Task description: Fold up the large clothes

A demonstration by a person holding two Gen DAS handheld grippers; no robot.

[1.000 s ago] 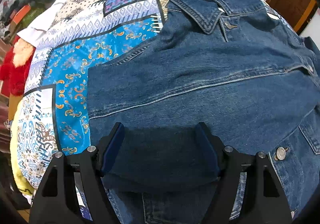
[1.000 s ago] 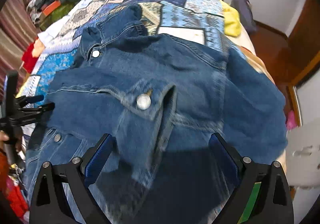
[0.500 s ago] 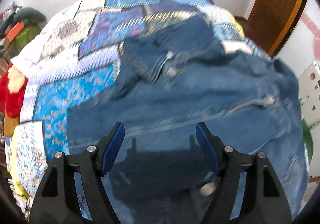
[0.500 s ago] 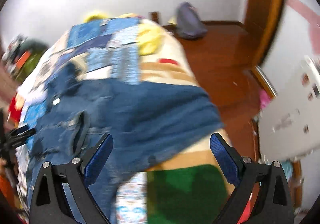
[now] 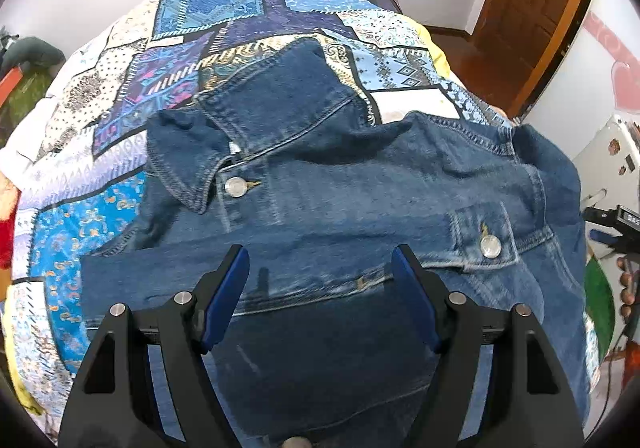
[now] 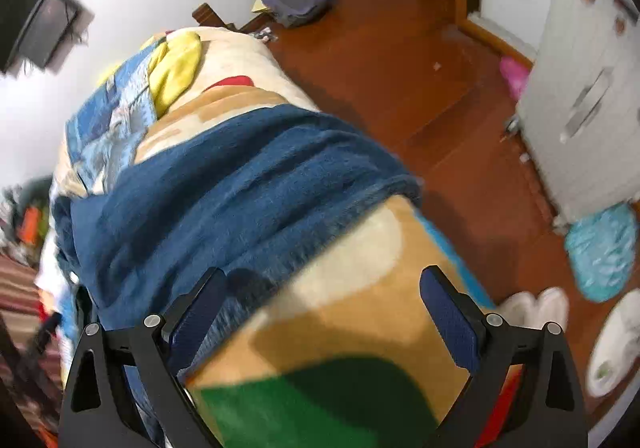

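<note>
Early in the fold: dark blue denim jacket (image 5: 360,199) spread front-up across the patchwork quilt-covered bed (image 5: 224,31), collar toward the far end, nothing yet doubled over. One sleeve, seen as a thick blue roll of cloth (image 6: 240,183) in the right wrist view, draped toward the bed's edge over a tan, cream and green fleece blanket (image 6: 340,312).

Left gripper (image 5: 320,288) poised over the jacket's lower front, blue-padded fingers (image 5: 224,300) spread wide, nothing between them. Right gripper (image 6: 324,312) off at the bed's side, fingers likewise wide apart and empty, aimed past the sleeve's end toward the red-brown wooden floor (image 6: 400,67).

Next move, as a guess: closing on the sleeve's end and bringing it across the chest; likely wants a firm pinch on cuff or seam, since loose cloth slips.

Denim heavy and stiff, ridged with pale double stitching, faded along the panels; round metal buttons (image 5: 490,246) on placket and pocket flap. Quilt flat, printed in blue geometric patches. Fleece soft and fuzzy.
</note>
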